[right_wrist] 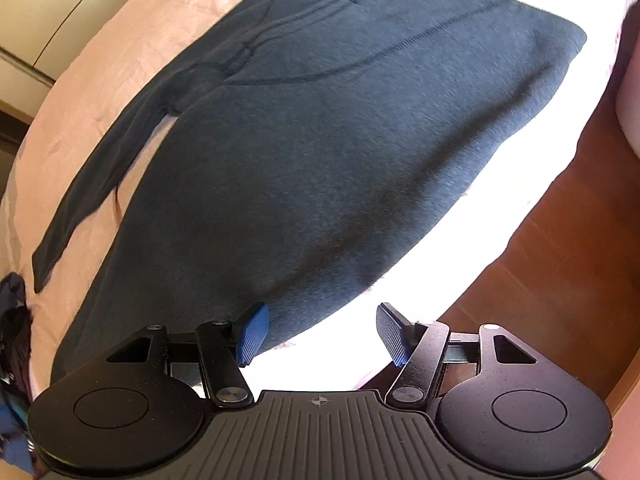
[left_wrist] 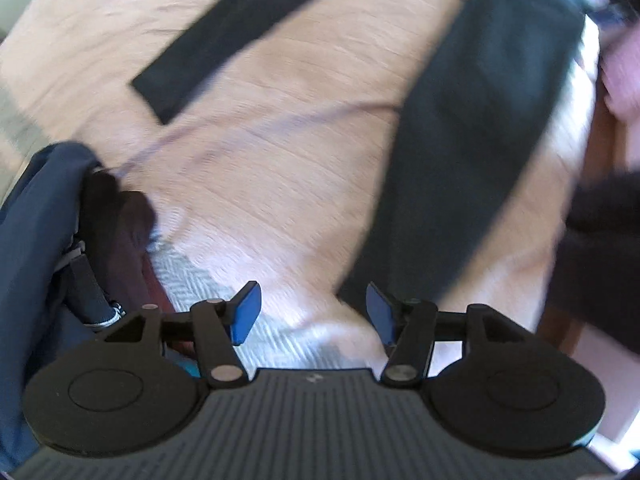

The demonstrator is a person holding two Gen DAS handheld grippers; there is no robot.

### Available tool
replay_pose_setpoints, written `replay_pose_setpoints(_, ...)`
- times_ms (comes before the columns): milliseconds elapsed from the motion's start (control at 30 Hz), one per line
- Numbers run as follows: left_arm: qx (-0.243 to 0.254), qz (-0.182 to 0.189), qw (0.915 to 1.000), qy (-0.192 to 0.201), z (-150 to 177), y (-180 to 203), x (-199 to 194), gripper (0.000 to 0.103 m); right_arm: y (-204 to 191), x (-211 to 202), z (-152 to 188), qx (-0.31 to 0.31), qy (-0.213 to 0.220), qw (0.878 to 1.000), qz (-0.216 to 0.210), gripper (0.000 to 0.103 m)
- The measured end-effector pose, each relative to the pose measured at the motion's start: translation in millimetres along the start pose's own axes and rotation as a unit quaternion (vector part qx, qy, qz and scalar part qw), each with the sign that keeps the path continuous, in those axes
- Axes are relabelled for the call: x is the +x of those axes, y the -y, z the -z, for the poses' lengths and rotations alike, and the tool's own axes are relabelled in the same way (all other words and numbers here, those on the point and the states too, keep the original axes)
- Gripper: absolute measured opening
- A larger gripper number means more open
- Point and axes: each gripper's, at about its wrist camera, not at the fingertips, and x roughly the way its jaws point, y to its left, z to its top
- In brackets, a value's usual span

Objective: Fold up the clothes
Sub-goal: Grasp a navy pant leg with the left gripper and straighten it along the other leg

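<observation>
Over the bed [right_wrist: 100, 80], both grippers' jaws released, empty; dark sweater [right_wrist: 320, 140] blurred in left view.

No readable text, label, brand or number anywhere; left wrist view too blurred for fine marks.

Light: bright sun, white glare on the bed cover [right_wrist: 460, 220].
Blur: left view smeared, right view sharp.
Edges: bent round.
</observation>
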Motion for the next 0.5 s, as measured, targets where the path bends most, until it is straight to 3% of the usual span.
replay_pose_setpoints(133, 0.015, 0.038, 0.9989, -0.023, -9.6, 12.4, 55.3, 0.051, -19.2, -9.4, 3.9, -0.04, 0.007, 0.999, 0.002, 0.063)
replay_pose_setpoints(200, 0.044, 0.062, 0.9958, -0.052, -9.6, 24.7, 84.3, 0.04, -26.8, -11.6, 4.6, -0.059, 0.001, 0.998, 0.0, 0.063)
replay_pose_setpoints(267, 0.05, 0.069, 0.9951, -0.05, -8.8, 28.7, 84.1, 0.008, -33.2, -15.0, 4.0, -0.077, 0.002, 0.997, 0.004, 0.063)
replay_pose_setpoints(300, 0.048, 0.063, 0.996, -0.042, -9.4, 28.0, 78.4, 0.008, -35.3, -16.8, 3.2, -0.082, 0.003, 0.997, 0.005, 0.063)
replay_pose_setpoints(400, -0.004, -0.021, 0.9993, 0.03, -12.8, 2.3, 39.1, 0.008, -40.5, -21.2, 1.5, -0.086, 0.009, 0.996, 0.008, 0.063)
replay_pose_setpoints(467, -0.04, -0.043, 0.9965, 0.059, -14.9, -14.9, 25.4, 0.009, -48.4, -21.2, 3.8, -0.086, 0.014, 0.996, 0.009, 0.063)
replay_pose_setpoints(500, -0.04, -0.044, 0.9967, 0.055, -17.4, -16.8, 29.4, 0.01, -53.7, -18.7, 1.0, -0.087, 0.014, 0.996, 0.009, 0.063)
